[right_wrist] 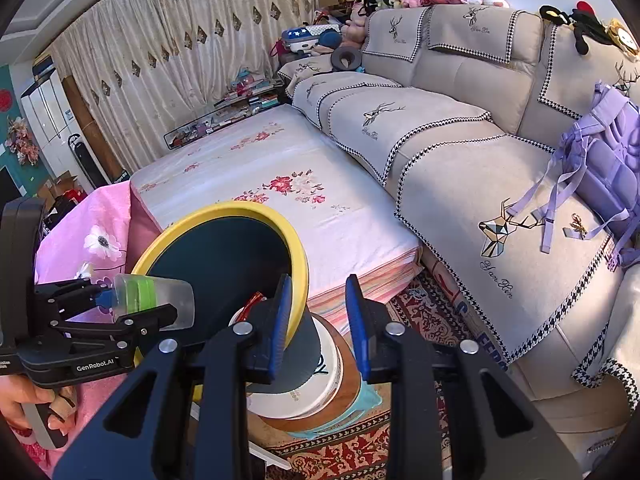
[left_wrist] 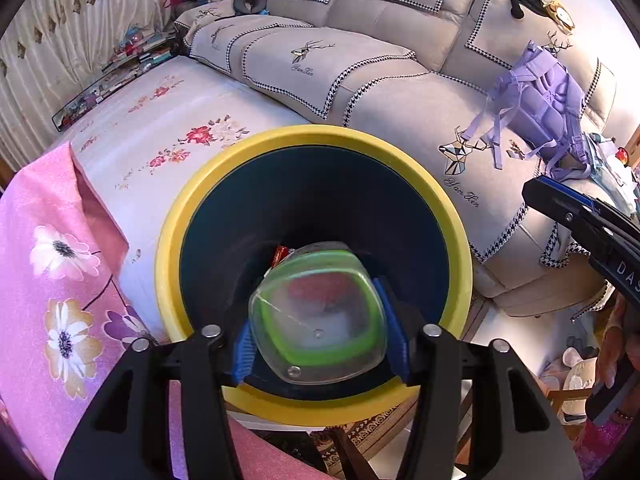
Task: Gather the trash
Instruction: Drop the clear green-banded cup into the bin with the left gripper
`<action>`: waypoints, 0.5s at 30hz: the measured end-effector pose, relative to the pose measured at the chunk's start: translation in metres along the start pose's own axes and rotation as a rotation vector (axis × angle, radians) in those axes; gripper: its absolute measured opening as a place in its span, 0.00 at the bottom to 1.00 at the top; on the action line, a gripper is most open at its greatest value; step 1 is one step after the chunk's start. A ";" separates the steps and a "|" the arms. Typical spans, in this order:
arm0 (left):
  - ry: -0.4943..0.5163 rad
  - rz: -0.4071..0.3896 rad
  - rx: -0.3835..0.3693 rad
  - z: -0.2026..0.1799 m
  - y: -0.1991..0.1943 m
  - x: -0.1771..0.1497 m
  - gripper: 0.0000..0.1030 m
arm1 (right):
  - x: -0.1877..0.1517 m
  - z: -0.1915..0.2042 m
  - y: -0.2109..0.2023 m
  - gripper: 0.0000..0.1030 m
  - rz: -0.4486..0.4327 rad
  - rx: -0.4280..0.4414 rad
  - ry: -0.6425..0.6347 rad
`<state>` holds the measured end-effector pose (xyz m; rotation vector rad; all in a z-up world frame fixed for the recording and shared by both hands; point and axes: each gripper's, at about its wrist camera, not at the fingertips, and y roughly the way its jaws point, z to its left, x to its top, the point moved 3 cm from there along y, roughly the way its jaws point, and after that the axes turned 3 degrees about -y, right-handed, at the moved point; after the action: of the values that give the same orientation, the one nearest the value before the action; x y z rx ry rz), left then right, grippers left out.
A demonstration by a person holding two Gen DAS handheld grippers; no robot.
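My left gripper [left_wrist: 320, 336] is shut on a clear plastic cup with a green band [left_wrist: 318, 314] and holds it over the mouth of a dark bin with a yellow rim [left_wrist: 168, 240]. A red wrapper [left_wrist: 279, 255] lies inside the bin. In the right wrist view the cup [right_wrist: 154, 296] is held by the left gripper [right_wrist: 132, 300] at the bin's rim [right_wrist: 298, 248]. My right gripper [right_wrist: 318, 312] is open and empty, beside the bin's right side. Its fingers also show at the right edge of the left wrist view [left_wrist: 576, 216].
A bed with a floral white sheet [right_wrist: 280, 184] and a pink flowered cover [left_wrist: 52, 260] lies behind the bin. A beige sofa [right_wrist: 460, 140] with a purple backpack [right_wrist: 608, 160] stands to the right. A patterned rug [right_wrist: 420, 312] covers the floor. The bin sits on a round stool [right_wrist: 332, 392].
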<state>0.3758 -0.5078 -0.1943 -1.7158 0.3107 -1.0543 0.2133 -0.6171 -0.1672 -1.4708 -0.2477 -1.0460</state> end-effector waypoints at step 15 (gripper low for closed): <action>-0.094 -0.222 -0.005 0.025 -0.108 -0.035 0.85 | -0.003 0.026 -0.011 0.26 0.004 0.010 -0.042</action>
<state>0.3445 -0.4240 -0.1194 -1.8283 0.0643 -1.1279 0.2152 -0.5898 -0.1576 -1.4849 -0.2795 -1.0103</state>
